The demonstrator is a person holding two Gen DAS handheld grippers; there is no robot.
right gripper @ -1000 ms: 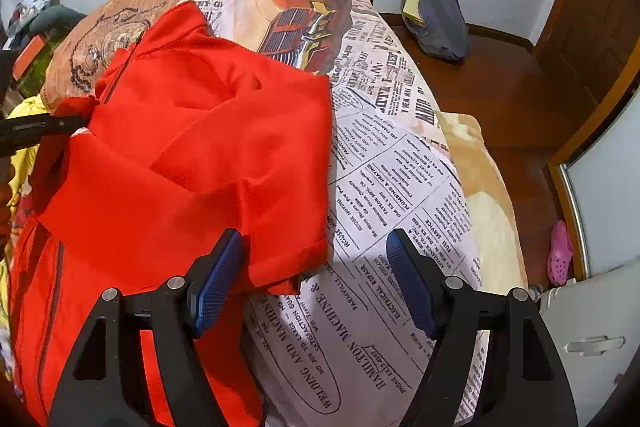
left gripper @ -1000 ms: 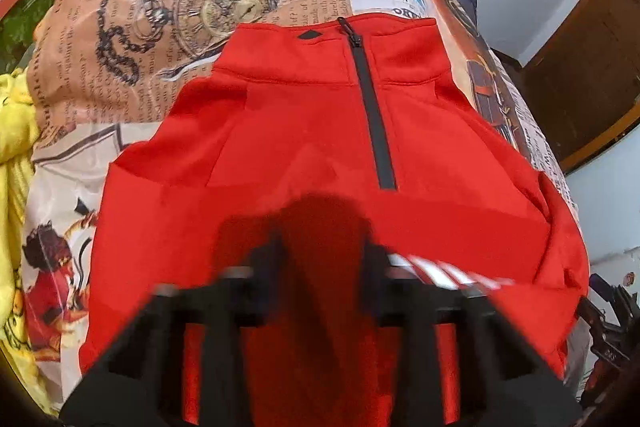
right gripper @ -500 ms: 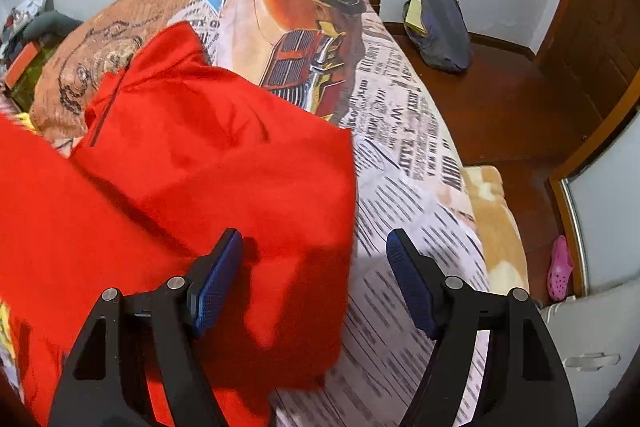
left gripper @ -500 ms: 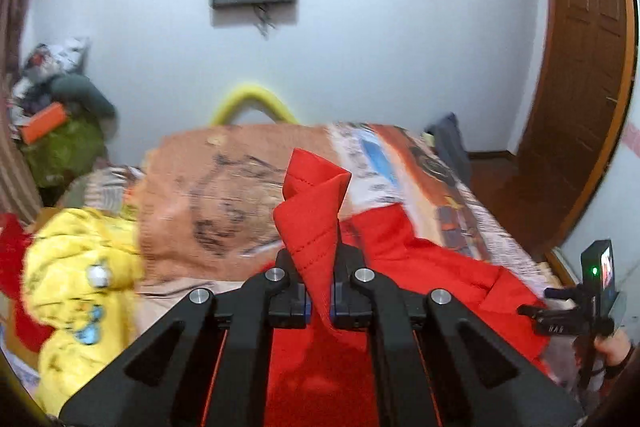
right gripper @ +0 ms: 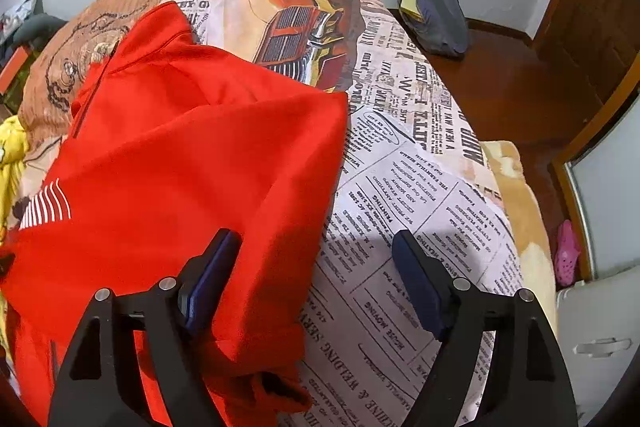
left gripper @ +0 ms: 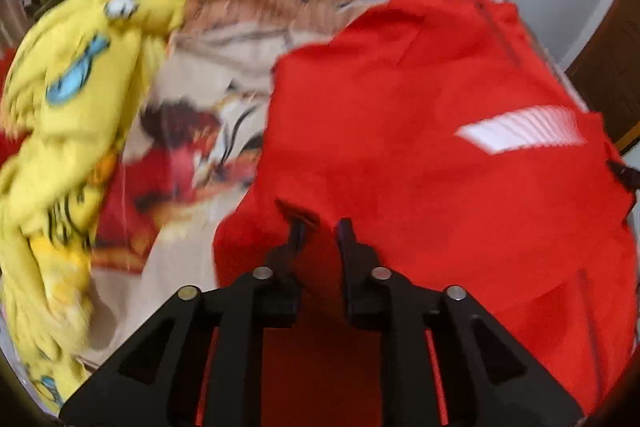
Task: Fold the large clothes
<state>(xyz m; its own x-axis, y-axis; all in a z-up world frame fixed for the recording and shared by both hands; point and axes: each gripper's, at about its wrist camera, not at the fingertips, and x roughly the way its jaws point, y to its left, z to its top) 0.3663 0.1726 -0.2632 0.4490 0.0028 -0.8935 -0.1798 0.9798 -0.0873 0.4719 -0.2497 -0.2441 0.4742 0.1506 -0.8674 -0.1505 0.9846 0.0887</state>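
A red zip-neck jacket (left gripper: 420, 131) lies on the bed, its left side folded over the body, a white striped patch (left gripper: 524, 127) facing up. My left gripper (left gripper: 320, 227) hovers low over the folded part; its jaws stand slightly apart with red cloth between and under them, and the blur hides whether they grip it. In the right wrist view the jacket (right gripper: 192, 163) fills the left half. My right gripper (right gripper: 316, 255) is open and empty above the jacket's right edge, one finger over the cloth, the other over the bedsheet.
The bed carries a newspaper-and-car print sheet (right gripper: 400, 187). A yellow cartoon blanket (left gripper: 68, 131) lies bunched along the bed's left side. A dark bag (right gripper: 436, 11) sits on the wooden floor by the wall. A pink shoe (right gripper: 568, 247) lies at the right.
My left gripper lifted a red fold high, carried it across the jacket and lowered it; its jaws have parted a little. The striped patch now faces up. My right gripper stayed open, nearly still.
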